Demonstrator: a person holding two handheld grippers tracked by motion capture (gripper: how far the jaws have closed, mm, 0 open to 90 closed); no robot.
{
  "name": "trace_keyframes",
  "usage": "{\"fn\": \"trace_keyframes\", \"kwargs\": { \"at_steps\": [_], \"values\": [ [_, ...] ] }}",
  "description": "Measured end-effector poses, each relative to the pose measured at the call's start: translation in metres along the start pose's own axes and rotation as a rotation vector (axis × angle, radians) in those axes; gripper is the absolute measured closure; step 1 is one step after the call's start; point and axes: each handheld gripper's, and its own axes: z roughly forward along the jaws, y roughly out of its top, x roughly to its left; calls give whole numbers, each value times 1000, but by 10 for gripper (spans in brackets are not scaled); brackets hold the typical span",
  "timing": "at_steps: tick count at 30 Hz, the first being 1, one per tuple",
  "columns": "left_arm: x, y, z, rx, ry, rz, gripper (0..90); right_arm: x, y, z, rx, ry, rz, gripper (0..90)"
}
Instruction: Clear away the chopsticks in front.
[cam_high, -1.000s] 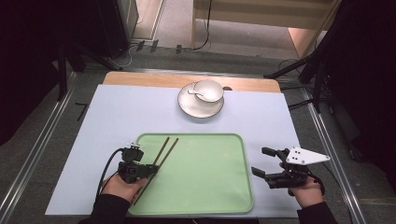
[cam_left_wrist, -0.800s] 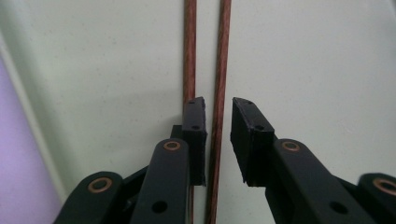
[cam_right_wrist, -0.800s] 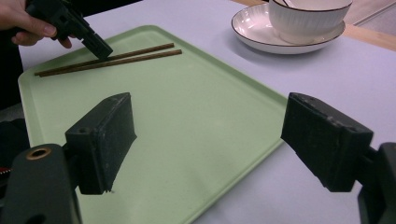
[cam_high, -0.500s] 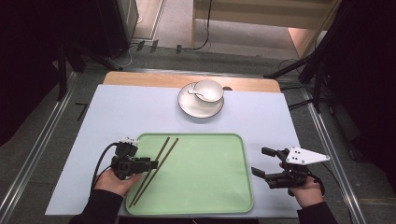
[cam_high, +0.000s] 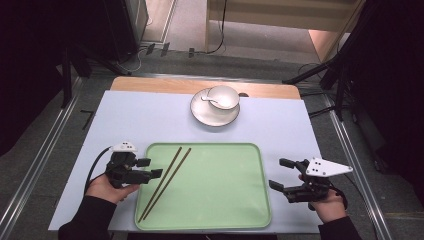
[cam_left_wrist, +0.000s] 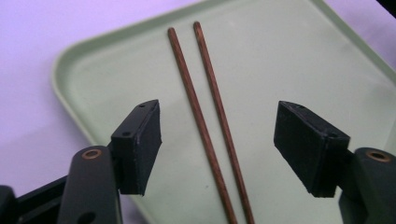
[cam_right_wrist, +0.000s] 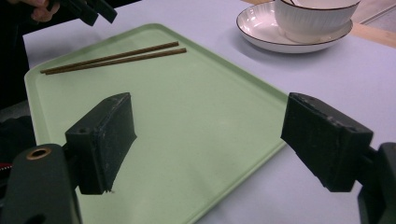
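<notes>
The pale lilac surface (cam_high: 150, 120) carries everything, and both grippers sit at its near edge. Between them lies the green tray (cam_high: 220, 190), its left rim just ahead of the left gripper (cam_high: 156, 168) and its right rim just ahead of the right gripper (cam_high: 281, 174). Far ahead of both grippers, beyond the tray and apart from it, a white plate (cam_high: 202, 112) holds a white bowl (cam_high: 225, 95) with a spoon (cam_high: 210, 100) resting in it; in the right gripper view the plate (cam_right_wrist: 261, 28) and bowl (cam_right_wrist: 313, 16) show up and to the right of the jaws. The left gripper (cam_left_wrist: 217, 135) is spread wide and holds nothing, its jaws reaching over the tray's left rim. The right gripper (cam_right_wrist: 208, 135) is also spread wide and empty, hovering over the tray's right edge. The two brown chopsticks (cam_high: 165, 182) lie side by side on the tray's left part, close together and nearly parallel; in the left gripper view the chopsticks (cam_left_wrist: 210, 121) run straight between the open jaws, below them and touched by neither. From the right gripper they lie well away across the tray, near the other hand.
</notes>
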Motion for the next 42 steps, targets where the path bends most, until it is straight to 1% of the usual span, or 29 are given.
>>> {"fn": "trace_keyframes", "kwargs": {
  "at_steps": [2,5,6,8,10,12,16,20,22,25,28,31,33,35,39,42],
  "values": [
    [4,-1,-6,-16,6,12,303,0,0,0,0,1,0,178],
    [11,-5,-15,-31,21,17,302,0,0,-1,0,-1,4,178],
    [13,-7,-18,-31,32,16,302,-1,0,-1,-2,-1,3,178],
    [17,-10,-24,-34,50,25,303,-1,0,-1,-1,-1,5,178],
    [20,-13,-29,-46,65,27,303,-1,0,-1,2,0,4,178],
    [24,-15,-35,-59,70,27,303,-1,0,-1,0,1,7,178],
    [29,-20,-43,-61,96,18,305,-1,0,-1,1,3,13,177],
    [35,-27,-54,-87,127,47,303,-2,0,-2,-2,4,21,174],
    [37,-30,-58,-99,135,46,303,-2,0,-2,-3,4,22,173],
    [39,-33,-64,-110,142,53,303,-2,0,-3,-5,2,29,173],
    [39,-36,-67,-117,148,71,303,-2,0,-3,-8,1,30,173],
    [41,-39,-68,-130,141,82,296,-2,0,-3,-9,1,32,173],
    [41,-40,-68,-128,143,78,293,-2,0,-3,-10,3,30,173],
    [41,-40,-68,-136,133,74,293,-1,0,-3,-11,5,28,173],
    [41,-39,-68,-139,139,83,293,-1,0,-3,-11,5,28,173],
    [41,-40,-68,-142,137,78,293,-1,0,-3,-11,5,28,173]
  ]
}}
